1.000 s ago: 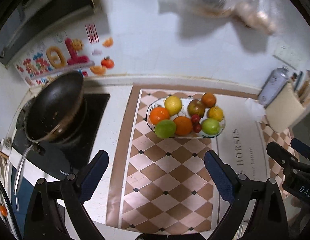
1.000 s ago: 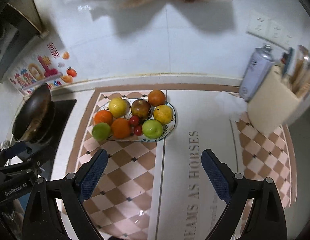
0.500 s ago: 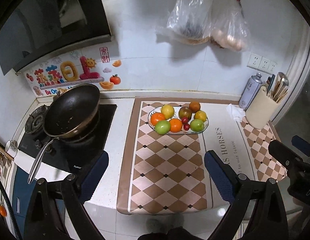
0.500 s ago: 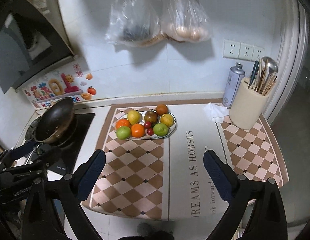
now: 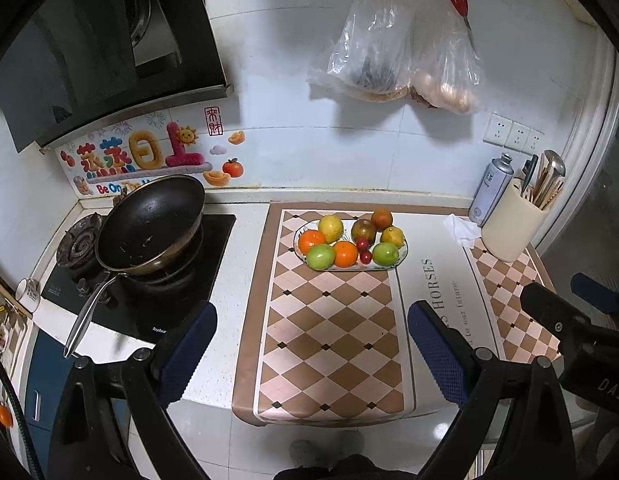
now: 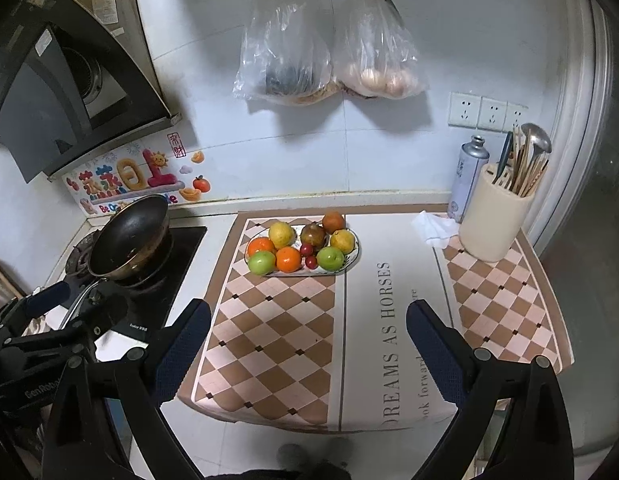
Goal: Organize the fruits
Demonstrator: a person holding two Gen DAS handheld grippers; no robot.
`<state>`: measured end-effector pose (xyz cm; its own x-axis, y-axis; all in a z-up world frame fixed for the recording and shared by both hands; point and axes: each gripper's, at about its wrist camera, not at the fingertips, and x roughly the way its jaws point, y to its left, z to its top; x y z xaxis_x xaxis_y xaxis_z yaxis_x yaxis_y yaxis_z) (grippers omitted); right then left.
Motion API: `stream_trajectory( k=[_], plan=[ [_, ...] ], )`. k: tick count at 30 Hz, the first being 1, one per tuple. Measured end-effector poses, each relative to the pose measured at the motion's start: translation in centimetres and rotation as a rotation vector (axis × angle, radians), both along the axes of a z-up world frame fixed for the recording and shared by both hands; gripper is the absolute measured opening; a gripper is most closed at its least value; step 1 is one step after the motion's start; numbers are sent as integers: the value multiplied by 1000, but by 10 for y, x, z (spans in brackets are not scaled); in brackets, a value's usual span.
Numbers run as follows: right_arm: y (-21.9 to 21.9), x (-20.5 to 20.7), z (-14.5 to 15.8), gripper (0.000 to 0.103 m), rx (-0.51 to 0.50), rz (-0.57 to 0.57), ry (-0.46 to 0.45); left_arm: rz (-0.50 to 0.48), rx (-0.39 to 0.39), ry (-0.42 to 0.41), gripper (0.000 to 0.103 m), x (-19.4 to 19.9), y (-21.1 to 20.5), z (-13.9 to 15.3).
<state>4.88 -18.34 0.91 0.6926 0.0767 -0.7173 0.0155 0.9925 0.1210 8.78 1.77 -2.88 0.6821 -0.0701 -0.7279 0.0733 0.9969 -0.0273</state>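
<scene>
An oval white plate (image 5: 403,249) (image 6: 354,257) at the back of the checkered mat holds several fruits: oranges (image 5: 345,253), green apples (image 5: 320,257), yellow citrus (image 5: 330,228), a dark brownish fruit (image 5: 364,230) and small red fruits (image 5: 364,256). My left gripper (image 5: 311,354) is open and empty, well in front of the plate, above the counter's front edge. My right gripper (image 6: 309,350) is open and empty, also far back from the plate. Each gripper shows at the side of the other's view.
A black wok (image 5: 149,228) sits on the stove at left. A beige utensil holder (image 5: 511,226), a spray can (image 5: 489,190) and a crumpled tissue (image 5: 461,229) stand at back right. Two plastic bags (image 6: 325,48) and red scissors hang on the wall.
Both grippers have pulled back and up from the plate; the view has widened from the plate close up to the whole counter and wall. Both stay open and empty.
</scene>
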Motion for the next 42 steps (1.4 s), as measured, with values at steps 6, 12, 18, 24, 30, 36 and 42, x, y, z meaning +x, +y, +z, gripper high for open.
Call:
stream_trajectory(
  k=[6,12,18,24,30,36,42],
  plan=[
    [-4,18,-2,100,2,11,7,22,9,25,98,20,-5,-8],
    [-11,56,-6,100,-13,5,5,48,21,33,98,48,-9,-15],
    [-23,92,-15,100,-24,-20,7,65,41,44,98,76,-15,-23],
    [-31,115,-24,100,-31,-31,19,76,51,52,98,91,-19,-29],
    [-35,125,-34,100,-31,-34,38,83,57,55,98,99,-23,-32],
    [-36,127,-41,100,-31,-30,49,84,55,43,98,101,-23,-32],
    [-33,127,-42,101,-35,-22,47,92,60,32,98,99,-22,-30]
  ],
)
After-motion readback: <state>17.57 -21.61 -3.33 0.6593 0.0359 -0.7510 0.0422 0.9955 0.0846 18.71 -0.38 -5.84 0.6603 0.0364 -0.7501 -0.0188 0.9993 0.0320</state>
